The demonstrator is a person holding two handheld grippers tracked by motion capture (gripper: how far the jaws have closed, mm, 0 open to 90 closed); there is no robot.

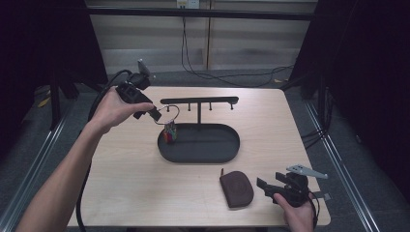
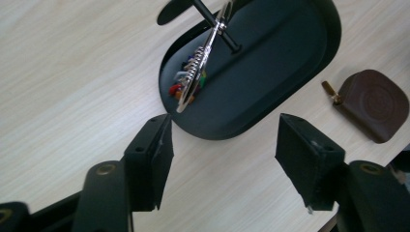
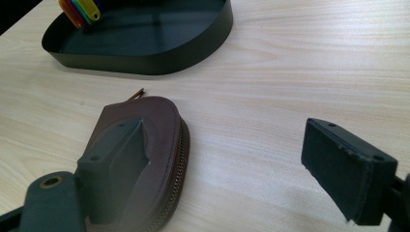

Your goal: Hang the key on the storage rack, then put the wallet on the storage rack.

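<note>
Metal key ring (image 1: 170,117) hung light, loose and jangly; grasp its wire loop; left gripper (image 1: 155,115) jaws apart, right gripper (image 1: 263,185) jaws apart

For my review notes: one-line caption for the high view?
Left gripper open beside key ring hung on rack over tray; right gripper open near pouch.

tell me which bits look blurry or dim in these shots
High view: dark surroundings, table evenly lit. Left gripper view: key ring glints, near claw soft. Right gripper view: pouch sharp at its zip, blurred nearest the lens.
</note>
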